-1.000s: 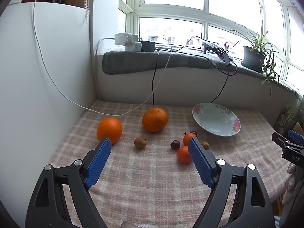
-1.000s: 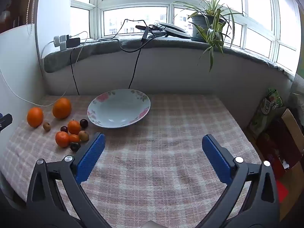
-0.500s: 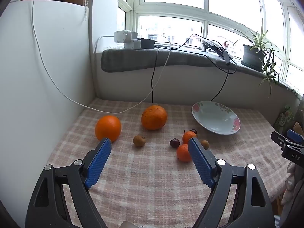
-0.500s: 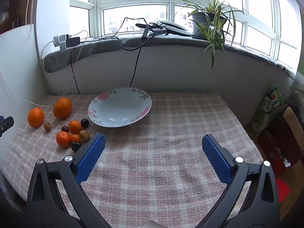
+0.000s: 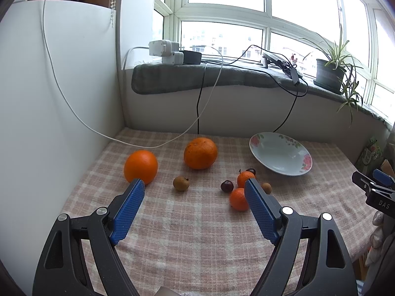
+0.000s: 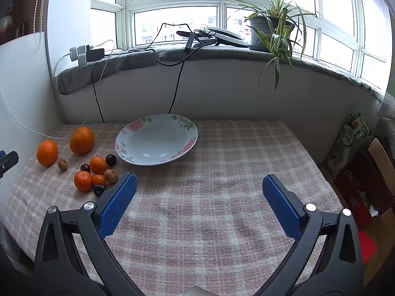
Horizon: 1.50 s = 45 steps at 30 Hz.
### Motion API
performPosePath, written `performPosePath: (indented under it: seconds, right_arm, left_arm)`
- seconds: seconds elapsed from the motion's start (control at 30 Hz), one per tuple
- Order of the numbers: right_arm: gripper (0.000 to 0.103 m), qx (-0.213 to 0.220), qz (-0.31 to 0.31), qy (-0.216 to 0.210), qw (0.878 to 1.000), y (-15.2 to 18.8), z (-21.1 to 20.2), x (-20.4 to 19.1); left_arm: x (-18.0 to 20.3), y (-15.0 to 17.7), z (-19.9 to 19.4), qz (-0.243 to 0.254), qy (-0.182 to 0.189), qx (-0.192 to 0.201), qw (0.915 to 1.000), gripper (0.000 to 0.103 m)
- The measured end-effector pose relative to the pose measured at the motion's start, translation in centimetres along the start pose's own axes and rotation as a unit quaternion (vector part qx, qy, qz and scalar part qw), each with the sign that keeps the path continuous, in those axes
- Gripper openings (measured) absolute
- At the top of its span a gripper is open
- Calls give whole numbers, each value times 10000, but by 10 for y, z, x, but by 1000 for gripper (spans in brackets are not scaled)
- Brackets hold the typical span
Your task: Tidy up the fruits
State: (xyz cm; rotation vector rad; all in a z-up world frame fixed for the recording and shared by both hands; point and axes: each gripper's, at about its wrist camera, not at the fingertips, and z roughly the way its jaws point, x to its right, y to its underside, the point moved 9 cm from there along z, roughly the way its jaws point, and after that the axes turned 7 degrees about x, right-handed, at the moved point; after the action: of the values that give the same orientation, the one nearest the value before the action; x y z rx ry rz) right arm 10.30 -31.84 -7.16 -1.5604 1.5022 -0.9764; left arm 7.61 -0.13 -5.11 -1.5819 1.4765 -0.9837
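Two sets of jaws, both spread wide and gripping nothing. Between the tips of my left gripper (image 5: 194, 188) lie a small brown fruit (image 5: 181, 183) and a dark cherry (image 5: 227, 186); a small tangerine (image 5: 237, 198) touches the right pad, a large orange (image 5: 140, 166) sits just beyond the left tip. My right gripper (image 6: 199, 182) hangs over bare checked worktop (image 6: 234, 162); the flowered plate (image 6: 157, 142) lies ahead, the fruit cluster (image 6: 96, 172) off its left tip.

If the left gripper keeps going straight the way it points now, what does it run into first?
Probably the small brown fruit, roughly centred ahead of the open left gripper. The large orange lies beyond it. Depth is hard to judge.
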Motion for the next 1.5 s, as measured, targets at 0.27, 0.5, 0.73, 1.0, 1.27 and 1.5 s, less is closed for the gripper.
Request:
performPosePath:
  seconds: [0.27, 0.5, 0.73, 1.0, 1.27, 1.5]
  right_arm:
    - [103, -9, 0, -15, 10000, 1, 1, 0]
    - [103, -23, -9, -35, 10000, 1, 1, -2]
    - [103, -56, -2, -58, 10000, 3, 2, -2]
    - [103, -61, 0, -63, 10000, 3, 2, -3]
    - [103, -90, 11, -87, 9999, 4, 2, -3]
    - [103, -98, 13, -79, 9999, 4, 1, -3]
  left_arm:
    - [-1, 0, 1, -20, -8, 0, 10000, 83]
    - [-1, 0, 1, -21, -6, 0, 10000, 83]
    - [-1, 0, 1, -20, -3, -6, 10000, 83]
    - [-1, 0, 0, -28, -7, -8, 10000, 83]
    - [-1, 0, 0, -34, -11, -4, 10000, 83]
    - [0, 0, -2, -33, 6, -19, 10000, 83]
